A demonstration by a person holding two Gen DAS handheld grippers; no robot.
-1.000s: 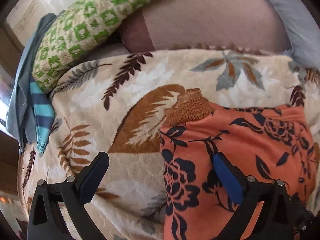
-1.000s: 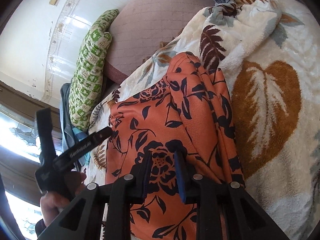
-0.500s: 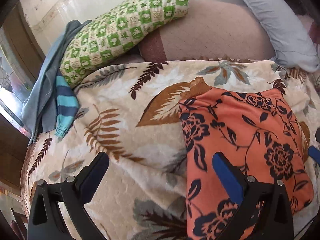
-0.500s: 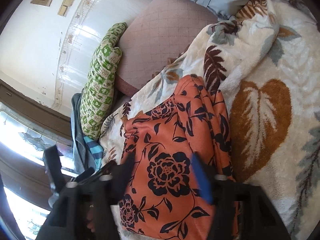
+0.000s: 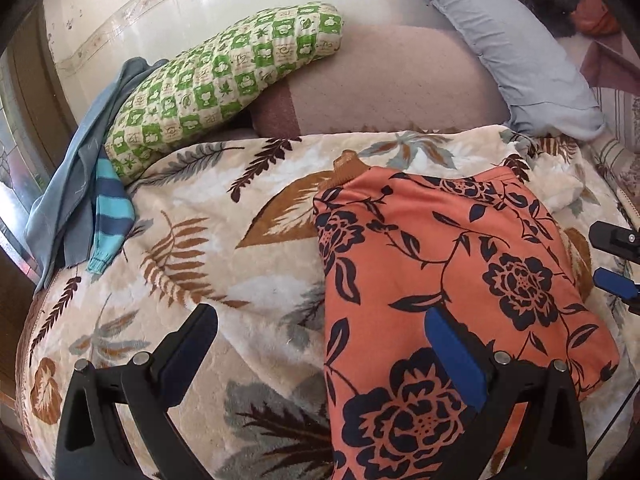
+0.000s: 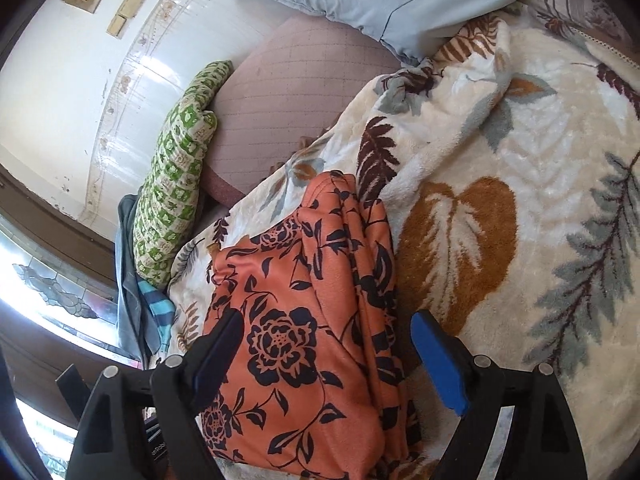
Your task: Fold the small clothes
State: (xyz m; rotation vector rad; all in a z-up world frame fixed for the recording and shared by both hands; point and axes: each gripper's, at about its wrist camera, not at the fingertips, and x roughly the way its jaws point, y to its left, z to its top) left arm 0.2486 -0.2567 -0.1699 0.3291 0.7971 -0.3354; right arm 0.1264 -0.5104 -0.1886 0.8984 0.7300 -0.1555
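Observation:
An orange garment with dark flowers lies folded into a rough rectangle on a cream leaf-print blanket. A ribbed tan cuff pokes out at its far left corner. My left gripper is open above the garment's near left edge, one finger over the blanket and the other over the cloth, holding nothing. In the right wrist view the garment shows stacked folds along its right side. My right gripper hovers open over its near end with the pads off the cloth. The right gripper also shows at the left view's right edge.
A green checked pillow, a mauve cushion and a grey-blue pillow line the wall behind. A blue striped garment and grey cloth hang at the bed's left edge by a window. The blanket spreads out right of the garment.
The right gripper, shut on the garment's folds a second ago, has opened and let go. Both grippers have drawn back, the left one farther, so more of the bed shows.

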